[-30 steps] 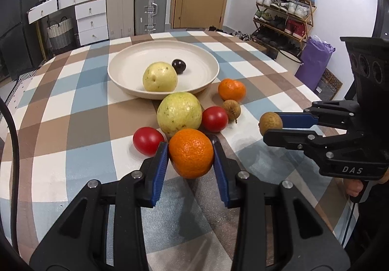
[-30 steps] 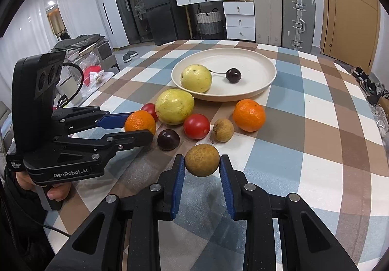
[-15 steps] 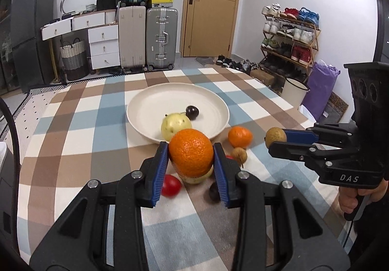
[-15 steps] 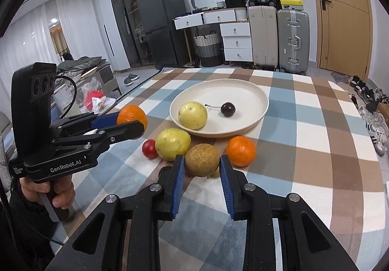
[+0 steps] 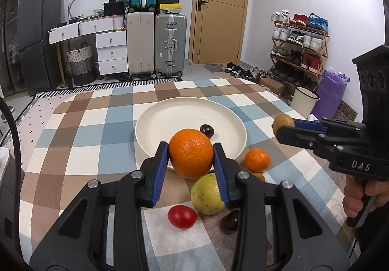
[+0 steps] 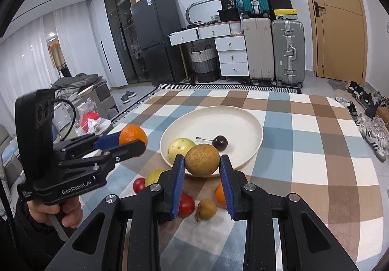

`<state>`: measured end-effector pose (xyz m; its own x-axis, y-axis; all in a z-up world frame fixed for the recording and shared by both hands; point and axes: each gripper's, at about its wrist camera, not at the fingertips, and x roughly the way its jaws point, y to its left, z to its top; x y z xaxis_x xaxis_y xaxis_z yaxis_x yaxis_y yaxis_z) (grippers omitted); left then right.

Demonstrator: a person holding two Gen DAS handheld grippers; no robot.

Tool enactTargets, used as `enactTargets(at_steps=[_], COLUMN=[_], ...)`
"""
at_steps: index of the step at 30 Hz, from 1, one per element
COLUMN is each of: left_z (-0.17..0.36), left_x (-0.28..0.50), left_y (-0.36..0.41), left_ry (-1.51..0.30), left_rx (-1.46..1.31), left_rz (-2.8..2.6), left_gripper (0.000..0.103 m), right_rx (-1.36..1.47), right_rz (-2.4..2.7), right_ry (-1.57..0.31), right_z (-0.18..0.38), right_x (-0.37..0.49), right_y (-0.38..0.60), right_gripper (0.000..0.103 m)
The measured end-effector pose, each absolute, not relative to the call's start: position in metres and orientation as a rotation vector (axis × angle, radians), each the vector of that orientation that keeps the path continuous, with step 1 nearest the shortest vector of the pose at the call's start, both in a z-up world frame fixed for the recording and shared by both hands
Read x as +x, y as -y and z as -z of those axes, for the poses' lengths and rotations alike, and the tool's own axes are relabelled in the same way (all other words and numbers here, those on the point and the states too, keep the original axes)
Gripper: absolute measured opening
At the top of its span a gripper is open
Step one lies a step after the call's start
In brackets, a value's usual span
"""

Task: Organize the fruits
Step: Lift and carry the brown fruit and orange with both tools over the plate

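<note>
Both grippers are loaded: the left gripper pinches an orange, the right gripper pinches a brown round fruit, both held up just near of the cream plate. Round fruit could roll off the plate's shallow rim if dropped, or bump the cherry and pale pear already inside.

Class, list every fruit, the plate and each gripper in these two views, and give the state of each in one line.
Left gripper: shut on the large orange.
Large orange: held off the table.
Right gripper: shut on the brown fruit.
Brown fruit: held off the table.
Plate: holds a yellow fruit and a dark cherry.
Small orange, green fruit, red tomato: lying on the tablecloth.
</note>
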<state>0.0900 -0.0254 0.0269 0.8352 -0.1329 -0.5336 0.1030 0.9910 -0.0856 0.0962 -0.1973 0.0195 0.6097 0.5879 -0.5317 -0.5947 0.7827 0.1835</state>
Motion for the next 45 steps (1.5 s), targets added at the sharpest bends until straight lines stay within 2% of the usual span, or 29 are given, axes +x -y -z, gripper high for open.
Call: enactTargets(at_steps=[16,45], left_z=[-0.019,0.011], left_x=[0.122,0.155], left_y=[0.015,0.005], left_ry=[-0.561,-0.613], left_rx=[-0.056,-0.088], left_rz=[0.074,0.042], left_gripper=[0.034,0.034], right_rx=[0.020,0.002], right_rz=[-0.642,-0.621], right_ry=[-0.597,-0.758], right_z=[-0.020,0.029], right_x=[0.134,0.176], right_y=[0.192,0.173], right_gripper=[0.029,0.030])
